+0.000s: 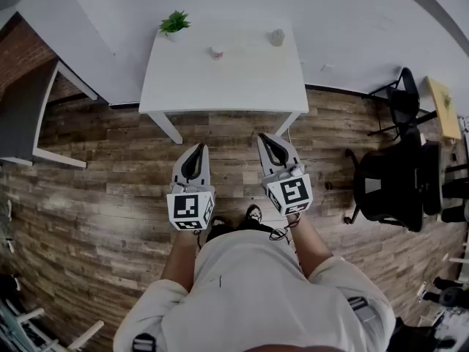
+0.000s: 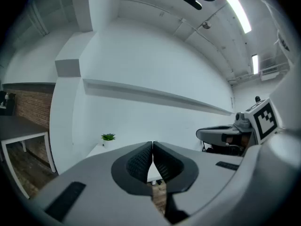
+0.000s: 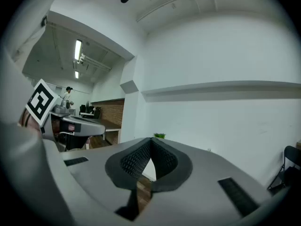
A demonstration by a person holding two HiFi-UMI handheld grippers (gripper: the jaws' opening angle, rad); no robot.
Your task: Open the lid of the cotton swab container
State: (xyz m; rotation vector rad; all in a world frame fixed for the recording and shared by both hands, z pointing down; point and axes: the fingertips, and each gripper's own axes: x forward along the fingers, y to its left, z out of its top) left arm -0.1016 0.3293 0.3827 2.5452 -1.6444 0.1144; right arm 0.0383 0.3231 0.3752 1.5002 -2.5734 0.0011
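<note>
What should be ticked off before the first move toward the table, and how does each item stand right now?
1. Left gripper empty: ok, jaws together on nothing.
2. Right gripper empty: ok, jaws together on nothing.
3. Jaws opened for a grasp: not ok, both are shut.
4. Grippers at the table: not ok, both are over the wooden floor, short of its near edge.
5. Target picked out: cannot tell; a small white item and a greyish item toward the table's far side are too small to identify.
</note>
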